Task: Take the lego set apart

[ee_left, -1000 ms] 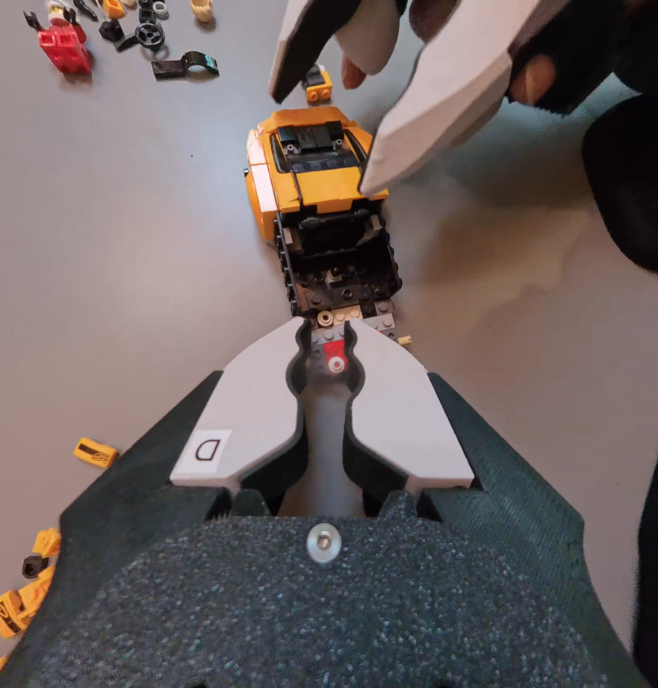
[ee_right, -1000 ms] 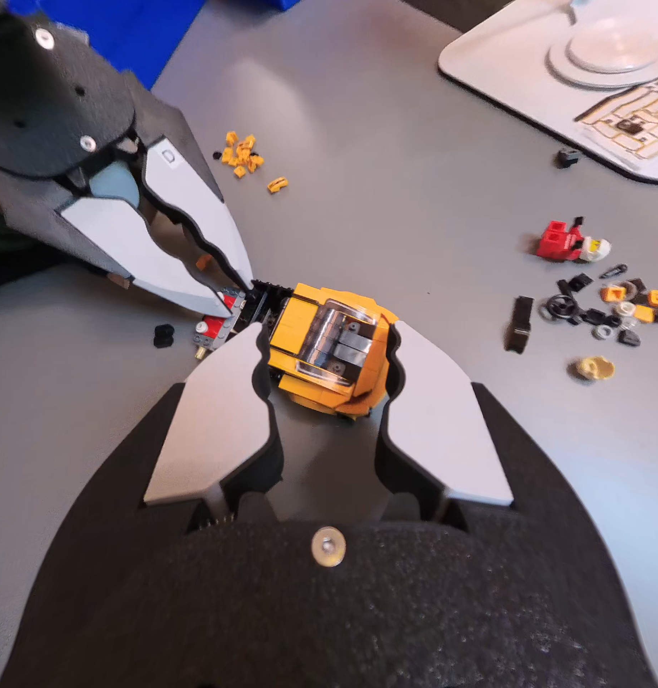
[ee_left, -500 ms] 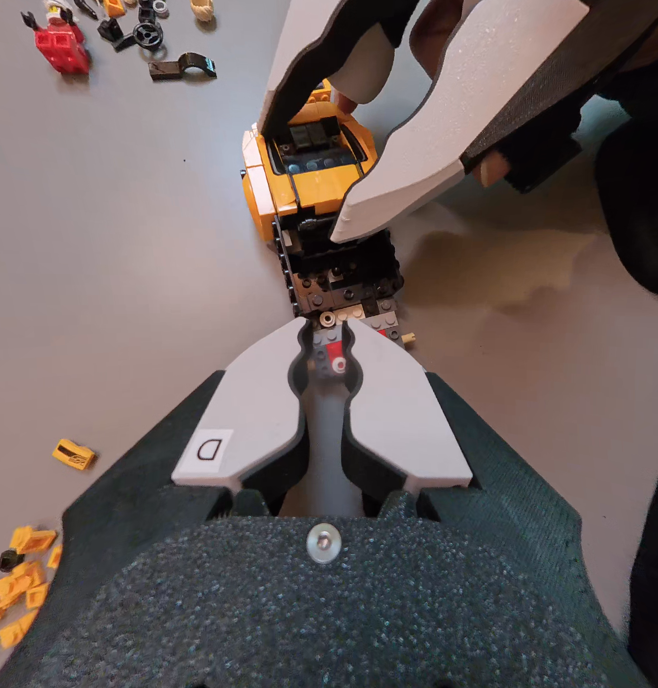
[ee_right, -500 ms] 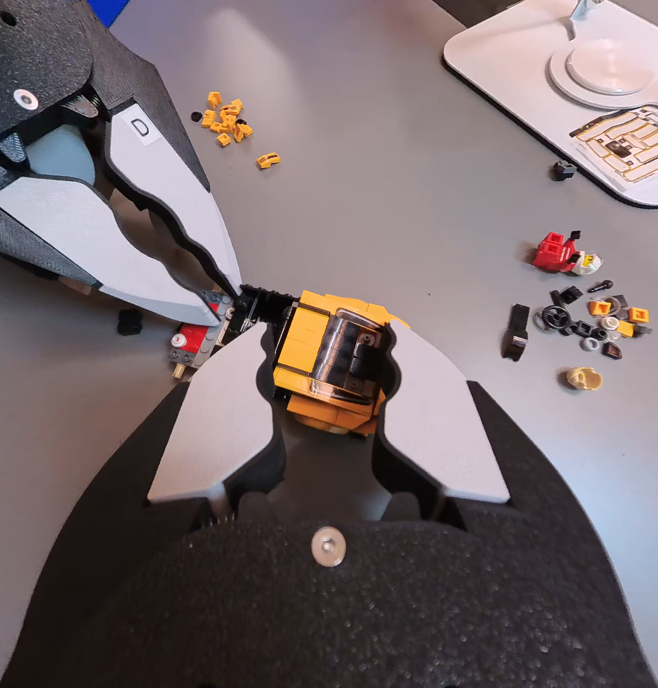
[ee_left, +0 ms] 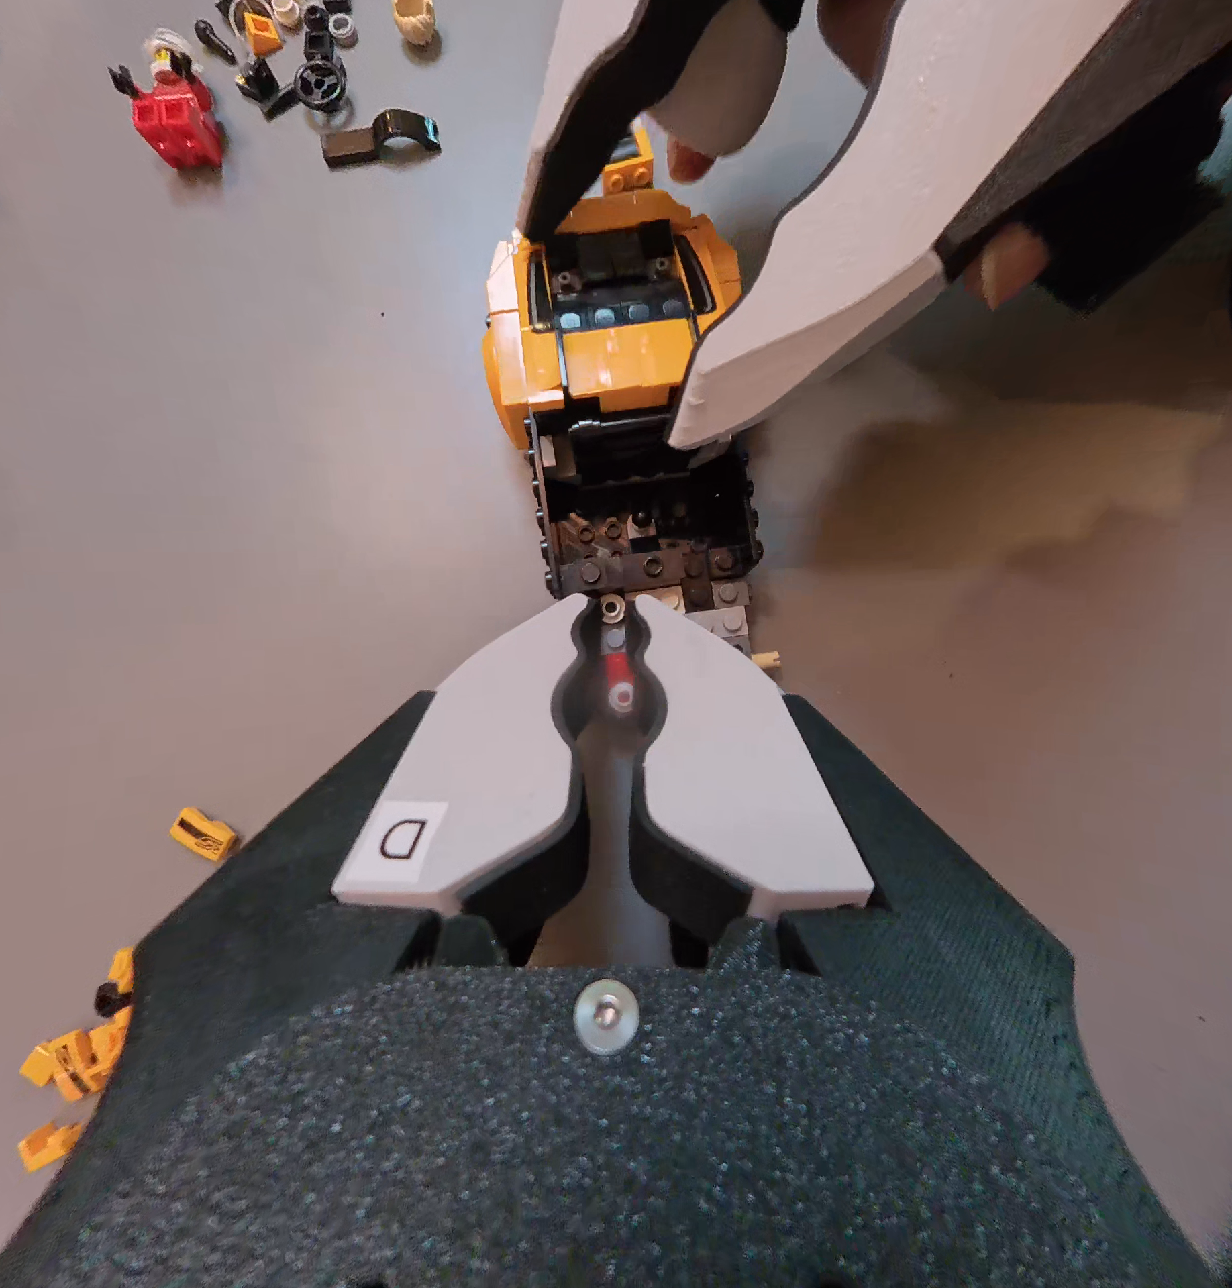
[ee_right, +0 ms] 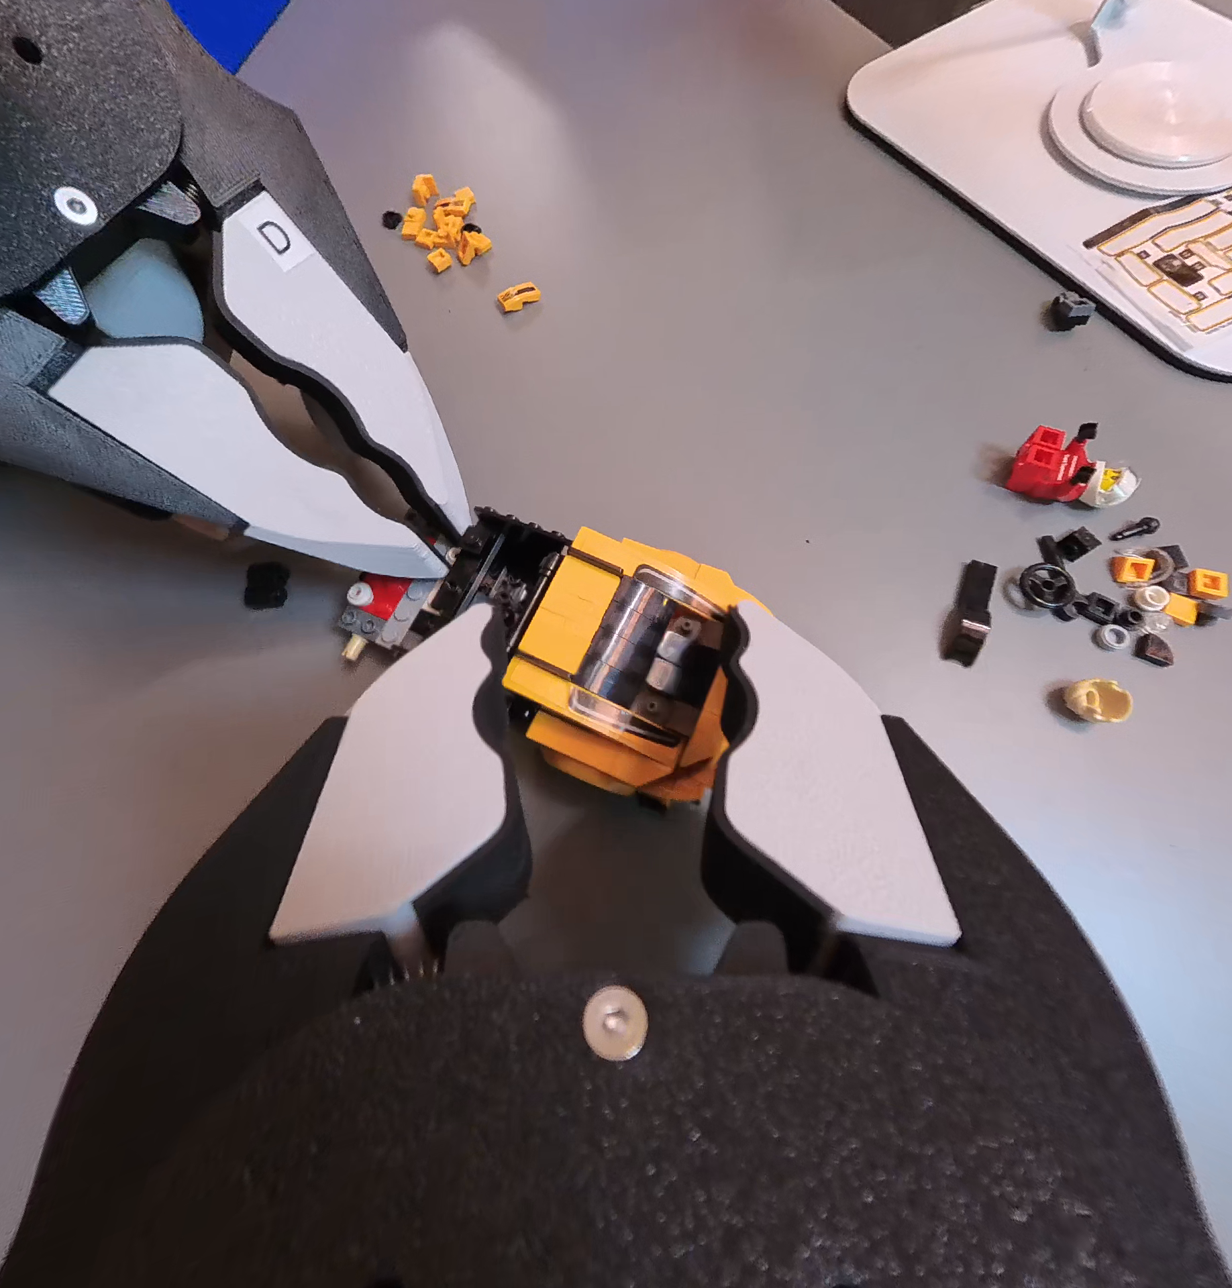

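Observation:
An orange and black lego car (ee_left: 599,362) lies on the grey table, its black chassis (ee_left: 641,530) bare at the near end. My left gripper (ee_left: 610,603) is nearly closed, its tips pinching the grey and red tail (ee_left: 617,669) of the chassis. My right gripper (ee_right: 610,620) is shut on the orange car body (ee_right: 585,627), one finger on each side of the cabin. In the left wrist view the right gripper (ee_left: 613,331) comes in from above. In the right wrist view the left gripper (ee_right: 453,543) comes in from the upper left.
Loose parts lie on the table: a red minifigure body (ee_right: 1045,463), a black arch piece (ee_right: 969,613), small black and orange bits, a tan piece (ee_right: 1094,699) and a pile of orange bricks (ee_right: 446,223). A white base plate (ee_right: 1017,139) sits at the far right.
My right gripper has come down and closed around the orange body. My left gripper's jaws have narrowed on the tail. The car has turned a little in the right wrist view.

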A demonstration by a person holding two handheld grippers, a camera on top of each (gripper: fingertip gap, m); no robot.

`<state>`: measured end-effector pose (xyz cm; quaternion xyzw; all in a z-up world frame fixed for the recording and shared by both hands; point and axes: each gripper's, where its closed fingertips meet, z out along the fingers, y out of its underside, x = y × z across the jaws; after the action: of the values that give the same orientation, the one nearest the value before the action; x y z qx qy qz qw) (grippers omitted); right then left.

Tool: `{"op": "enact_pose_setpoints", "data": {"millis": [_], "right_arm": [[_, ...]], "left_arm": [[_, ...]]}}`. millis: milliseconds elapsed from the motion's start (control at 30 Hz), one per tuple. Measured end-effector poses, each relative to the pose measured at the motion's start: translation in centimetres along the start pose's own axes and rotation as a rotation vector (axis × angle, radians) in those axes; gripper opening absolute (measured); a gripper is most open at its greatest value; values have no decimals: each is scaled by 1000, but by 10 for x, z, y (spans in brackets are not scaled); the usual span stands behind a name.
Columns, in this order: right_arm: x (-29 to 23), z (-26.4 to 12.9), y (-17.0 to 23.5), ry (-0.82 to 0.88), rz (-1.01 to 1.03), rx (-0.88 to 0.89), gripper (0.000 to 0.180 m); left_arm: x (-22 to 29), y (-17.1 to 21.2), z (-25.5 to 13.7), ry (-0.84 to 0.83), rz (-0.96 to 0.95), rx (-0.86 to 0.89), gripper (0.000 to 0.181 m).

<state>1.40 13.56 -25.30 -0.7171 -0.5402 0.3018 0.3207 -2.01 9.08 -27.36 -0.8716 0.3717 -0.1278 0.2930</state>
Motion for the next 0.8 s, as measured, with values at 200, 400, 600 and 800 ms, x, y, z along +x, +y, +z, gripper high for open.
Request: {"op": "enact_pose_setpoints", "data": {"millis": [200, 400, 600, 800], "right_arm": [[4, -8, 7, 31, -33, -65, 66], [6, -6, 7, 66, -34, -64, 67], [7, -6, 9, 76, -31, -72, 68], [8, -3, 10, 119, -67, -61, 69]], "left_arm": [[-1, 0, 1, -46, 29, -27, 7], [-1, -1, 2, -36, 15, -14, 6], [-1, -1, 4, -16, 55, 3, 6], [31, -11, 9, 202, 52, 142, 0]]}}
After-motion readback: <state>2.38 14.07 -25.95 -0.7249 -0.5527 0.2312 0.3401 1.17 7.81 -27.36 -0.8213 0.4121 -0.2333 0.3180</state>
